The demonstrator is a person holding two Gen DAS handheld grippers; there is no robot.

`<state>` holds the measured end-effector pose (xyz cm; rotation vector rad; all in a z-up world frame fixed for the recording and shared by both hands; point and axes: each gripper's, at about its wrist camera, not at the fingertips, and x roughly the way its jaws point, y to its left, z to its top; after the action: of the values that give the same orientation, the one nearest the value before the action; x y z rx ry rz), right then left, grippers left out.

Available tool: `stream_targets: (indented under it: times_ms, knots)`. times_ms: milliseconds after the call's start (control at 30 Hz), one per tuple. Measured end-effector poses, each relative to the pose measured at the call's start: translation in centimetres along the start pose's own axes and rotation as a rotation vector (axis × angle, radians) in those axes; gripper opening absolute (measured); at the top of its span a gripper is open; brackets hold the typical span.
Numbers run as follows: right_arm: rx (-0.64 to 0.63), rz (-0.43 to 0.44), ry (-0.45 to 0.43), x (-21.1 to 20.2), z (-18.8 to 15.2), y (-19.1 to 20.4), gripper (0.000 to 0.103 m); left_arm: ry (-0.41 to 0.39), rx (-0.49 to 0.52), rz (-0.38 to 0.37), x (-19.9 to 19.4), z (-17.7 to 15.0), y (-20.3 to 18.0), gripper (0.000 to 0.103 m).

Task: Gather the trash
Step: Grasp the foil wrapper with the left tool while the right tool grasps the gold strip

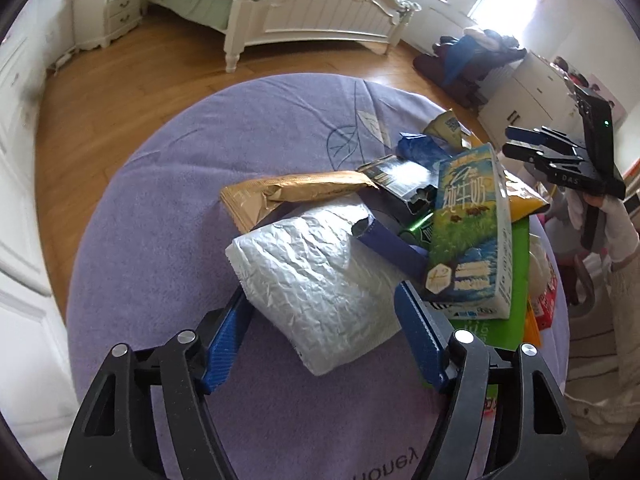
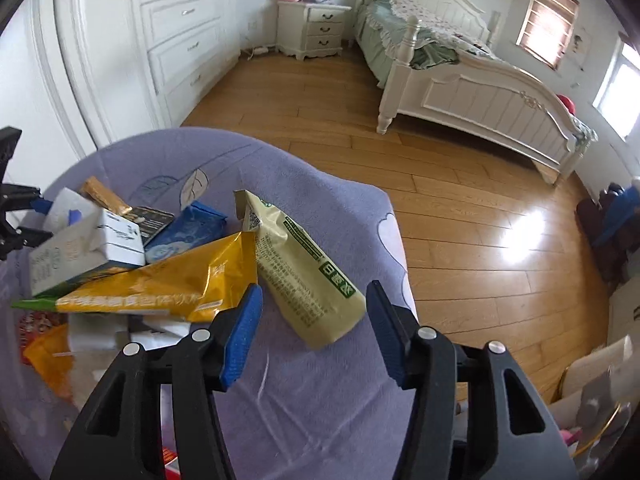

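Now your left tool (image 1: 324, 332) stands wide around the crinkled silver foil pouch (image 1: 316, 280), not gripping; your right tool (image 2: 312, 328) stands wide around the pale yellow-green plastic packet (image 2: 296, 268).

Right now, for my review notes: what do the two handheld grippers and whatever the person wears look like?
Both match: the left gripper and right gripper have black plastic linkage arms with silver round pivot screws and ribbed blue finger pads. Seen from the left wrist view, the right one's black body bears white lettering and a small green light. The hand holding it wears a white glove and a pale sleeve.
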<state>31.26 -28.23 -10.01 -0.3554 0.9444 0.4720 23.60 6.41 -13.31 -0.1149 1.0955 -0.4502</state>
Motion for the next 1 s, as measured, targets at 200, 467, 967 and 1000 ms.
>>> stream_targets:
  times_ms: [200,467,967,1000]
  knots:
    - [-0.151,-0.014,0.160,4.9,0.0,1.6,0.044,-0.037,-0.082,-0.032,1.7,0.9,-0.2,0.048]
    - [0.061,0.034,0.043,-0.1,-3.6,2.0,0.013,-0.172,-0.171,-0.048,-0.9,-1.6,-0.1,0.033]
    - [0.496,0.179,-0.368,-13.3,-16.0,5.7,0.007,-0.451,-0.075,-0.093,-15.6,-5.5,-9.2,0.031]
    - [0.548,0.145,-0.402,-14.2,-17.4,5.3,0.007,-0.440,-0.046,-0.140,-15.4,-5.4,-11.3,0.031]
